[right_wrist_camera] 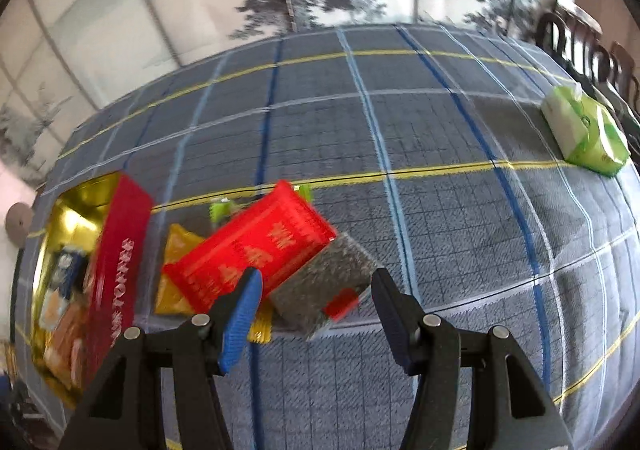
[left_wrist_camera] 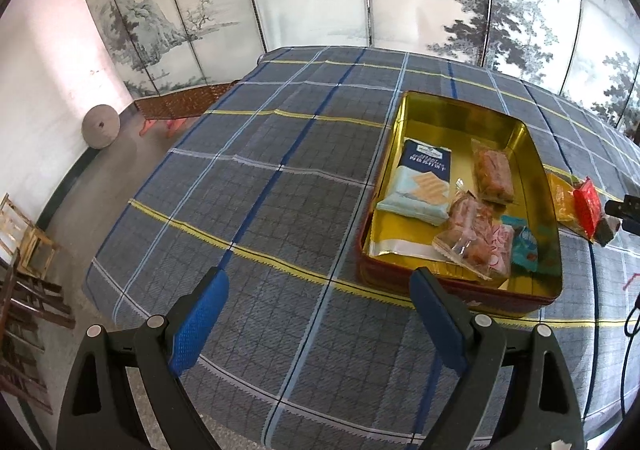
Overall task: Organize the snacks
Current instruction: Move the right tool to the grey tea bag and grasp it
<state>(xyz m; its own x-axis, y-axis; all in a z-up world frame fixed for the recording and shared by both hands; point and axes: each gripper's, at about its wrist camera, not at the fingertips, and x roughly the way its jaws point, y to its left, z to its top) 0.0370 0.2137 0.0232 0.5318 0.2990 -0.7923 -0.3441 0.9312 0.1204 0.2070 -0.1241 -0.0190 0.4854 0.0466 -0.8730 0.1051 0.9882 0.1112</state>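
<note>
My right claw [right_wrist_camera: 316,306] hangs open over the red packet [right_wrist_camera: 248,254] lying on the surface [right_wrist_camera: 440,209] beside the tin [right_wrist_camera: 116,250], my left claw [left_wrist_camera: 320,314] open and idle; next I judge: lower, close, carry it in.

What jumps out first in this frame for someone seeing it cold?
The open gold-lined tin on the plaid tablecloth, already holding several snack packets. Just right of it, a bright red packet lies atop a yellow one, directly ahead of the open right claw. The left claw hangs open, empty.
</note>
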